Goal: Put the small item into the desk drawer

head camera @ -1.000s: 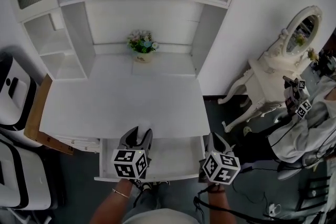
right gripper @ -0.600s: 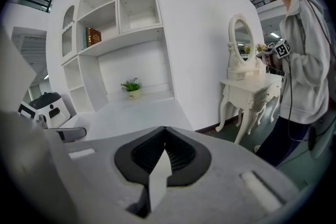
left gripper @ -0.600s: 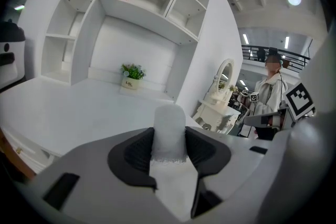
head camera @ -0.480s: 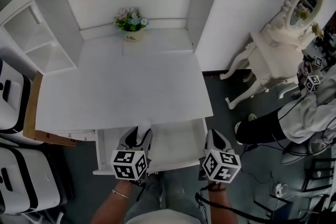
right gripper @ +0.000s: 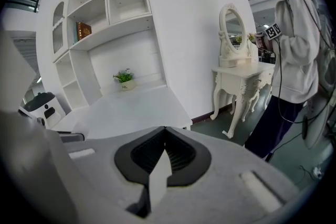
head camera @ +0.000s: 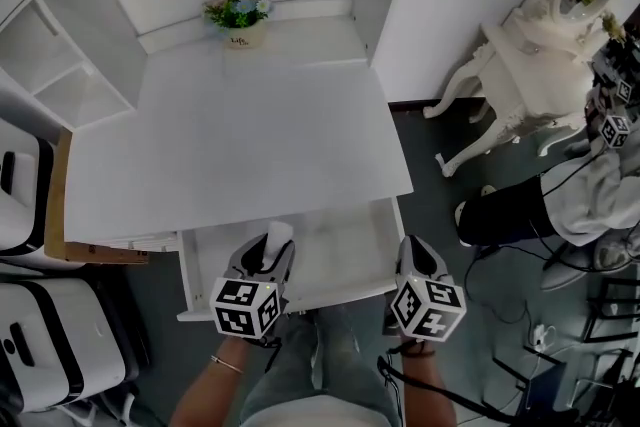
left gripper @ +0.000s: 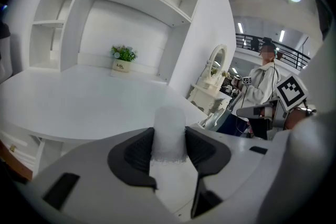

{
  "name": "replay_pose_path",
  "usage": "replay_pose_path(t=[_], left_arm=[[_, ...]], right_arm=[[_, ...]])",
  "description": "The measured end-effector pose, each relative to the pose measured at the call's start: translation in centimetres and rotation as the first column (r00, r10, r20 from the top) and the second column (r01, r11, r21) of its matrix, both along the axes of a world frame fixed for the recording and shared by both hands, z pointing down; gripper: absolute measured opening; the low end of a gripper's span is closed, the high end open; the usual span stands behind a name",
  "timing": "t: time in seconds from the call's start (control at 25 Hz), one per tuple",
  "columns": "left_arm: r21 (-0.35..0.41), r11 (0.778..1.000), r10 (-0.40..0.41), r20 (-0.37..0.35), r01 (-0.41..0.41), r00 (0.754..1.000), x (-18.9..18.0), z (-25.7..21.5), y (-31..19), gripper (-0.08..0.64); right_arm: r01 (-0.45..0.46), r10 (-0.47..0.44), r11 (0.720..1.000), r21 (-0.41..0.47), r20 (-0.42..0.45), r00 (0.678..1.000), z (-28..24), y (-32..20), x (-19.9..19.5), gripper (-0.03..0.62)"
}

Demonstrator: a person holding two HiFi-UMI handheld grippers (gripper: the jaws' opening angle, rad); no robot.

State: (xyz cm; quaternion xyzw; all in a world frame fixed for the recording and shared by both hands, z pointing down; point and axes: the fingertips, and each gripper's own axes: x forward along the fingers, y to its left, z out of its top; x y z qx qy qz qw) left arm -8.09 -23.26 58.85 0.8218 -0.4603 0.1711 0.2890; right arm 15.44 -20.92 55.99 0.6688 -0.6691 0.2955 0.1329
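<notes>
A small white, round-topped item [left gripper: 169, 131] stands between the dark pads of my left gripper [left gripper: 169, 148], and both pads press on its sides. In the head view that left gripper [head camera: 270, 250] hovers over the left half of the open white desk drawer [head camera: 345, 250], and the item [head camera: 278, 236] pokes out ahead of its jaws. My right gripper [head camera: 413, 247] hangs just outside the drawer's right front corner. Its jaws [right gripper: 165, 148] meet with nothing between them.
The drawer belongs to a white desk [head camera: 240, 145] with shelves and a small flower pot [head camera: 237, 15] at the back. A white vanity table [head camera: 540, 45] and a person [head camera: 590, 200] are at the right. White-and-black chairs [head camera: 25, 185] and a wooden board [head camera: 58, 215] are at the left.
The head view has swung, so desk and drawer sit higher in the frame. The white item now shows ahead of the left jaws, over the drawer. Both grippers hold as before.
</notes>
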Motion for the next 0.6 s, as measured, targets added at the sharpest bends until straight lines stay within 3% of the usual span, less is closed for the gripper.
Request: replay_pose_path(t=[0.28, 0.6], left_arm=[[-0.026, 0.991, 0.132, 0.058, -0.131, 0.99, 1.9, 1.7, 0.0, 0.175], [-0.066, 0.944, 0.331, 0.148, -0.324, 0.932, 5.2, 4.3, 0.4, 0.175]], right_arm=[[-0.035, 0.035, 0.999, -0.019, 0.001, 0.999, 0.8, 0.7, 1.7, 0.005], [-0.079, 0.079, 0.996, -0.046, 0.002, 0.997, 1.9, 1.4, 3.9, 0.005]])
